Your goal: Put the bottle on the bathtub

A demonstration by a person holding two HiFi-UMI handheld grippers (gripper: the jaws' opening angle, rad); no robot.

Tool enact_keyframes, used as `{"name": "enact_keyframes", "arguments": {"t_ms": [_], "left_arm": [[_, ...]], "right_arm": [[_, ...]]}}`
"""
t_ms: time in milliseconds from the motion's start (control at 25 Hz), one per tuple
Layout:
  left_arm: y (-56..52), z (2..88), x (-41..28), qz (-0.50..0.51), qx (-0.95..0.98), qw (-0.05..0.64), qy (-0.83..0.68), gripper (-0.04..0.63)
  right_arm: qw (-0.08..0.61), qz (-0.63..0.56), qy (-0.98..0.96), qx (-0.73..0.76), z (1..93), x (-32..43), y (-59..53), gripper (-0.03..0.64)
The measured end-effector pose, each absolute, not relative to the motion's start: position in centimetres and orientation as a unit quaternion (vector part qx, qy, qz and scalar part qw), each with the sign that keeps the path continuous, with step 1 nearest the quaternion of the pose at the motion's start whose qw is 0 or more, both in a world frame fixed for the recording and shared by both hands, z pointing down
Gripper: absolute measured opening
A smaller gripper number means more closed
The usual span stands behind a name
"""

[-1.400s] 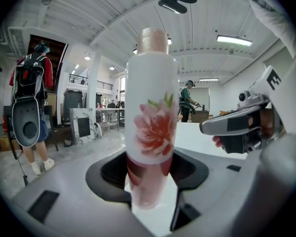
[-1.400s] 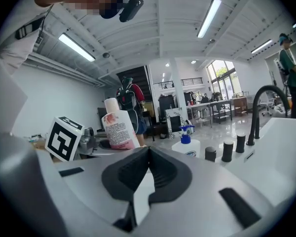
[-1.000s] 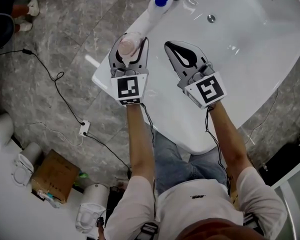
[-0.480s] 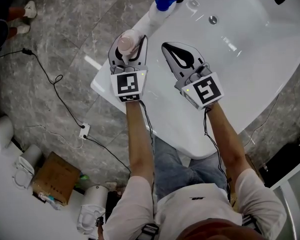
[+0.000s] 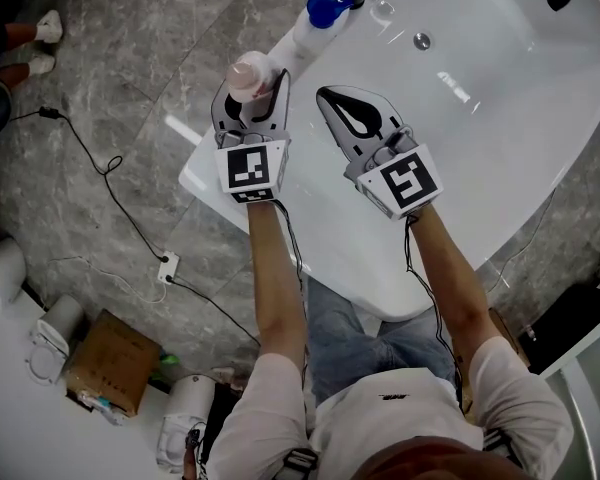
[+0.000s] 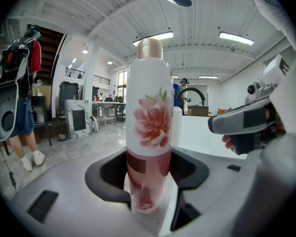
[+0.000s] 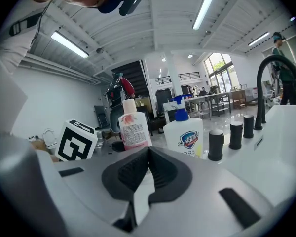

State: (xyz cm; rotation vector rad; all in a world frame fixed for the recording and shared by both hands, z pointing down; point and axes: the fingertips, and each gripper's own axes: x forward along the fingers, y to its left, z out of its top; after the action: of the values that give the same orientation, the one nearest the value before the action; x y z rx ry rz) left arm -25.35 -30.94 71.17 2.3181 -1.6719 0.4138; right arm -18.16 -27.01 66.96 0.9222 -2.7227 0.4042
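Over the white oval bathtub's (image 5: 340,230) outer rim, our left gripper (image 5: 250,101) is clamping the pink-capped, flower-printed white bottle (image 5: 247,76) upright; the right gripper (image 5: 330,96) is idling, closed on nothing. We are judging the carry as underway: next, lowering it level onto the rim, then releasing.

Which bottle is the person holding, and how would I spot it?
Find the white bathtub, then look over its left rim. There the left gripper clamps an upright bottle. It has a pink flower and pinkish cap, unlike the blue-pumped soap bottle beside it.
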Motion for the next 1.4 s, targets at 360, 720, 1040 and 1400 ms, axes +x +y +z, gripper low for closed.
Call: {"name": "enact_keyframes", "arguments": {"t_ms": [360, 720, 1040, 1400], "left_arm": [[-30.8, 71.1, -25.9, 0.149, 0.786, 0.126, -0.587, 0.307], [-27.2, 69.5, -26.6, 0.113, 0.771, 0.164, -0.604, 0.325], [-21.6, 63.2, -24.8, 0.100, 0.774, 0.170, -0.602, 0.324], [-15.3, 52.3, -20.8, 0.080, 0.789, 0.155, -0.590, 0.187]], "right_arm": [[0.119, 0.137, -0.933, 0.312, 66.4, -18.1, -26.7, -0.008], [0.124, 0.127, -0.933, 0.313, 64.1, -16.8, -25.1, -0.007], [0.114, 0.109, -0.940, 0.303, 58.5, -15.6, -23.0, -0.007], [0.091, 0.082, -0.950, 0.286, 48.6, -12.9, -19.1, -0.006]]}}
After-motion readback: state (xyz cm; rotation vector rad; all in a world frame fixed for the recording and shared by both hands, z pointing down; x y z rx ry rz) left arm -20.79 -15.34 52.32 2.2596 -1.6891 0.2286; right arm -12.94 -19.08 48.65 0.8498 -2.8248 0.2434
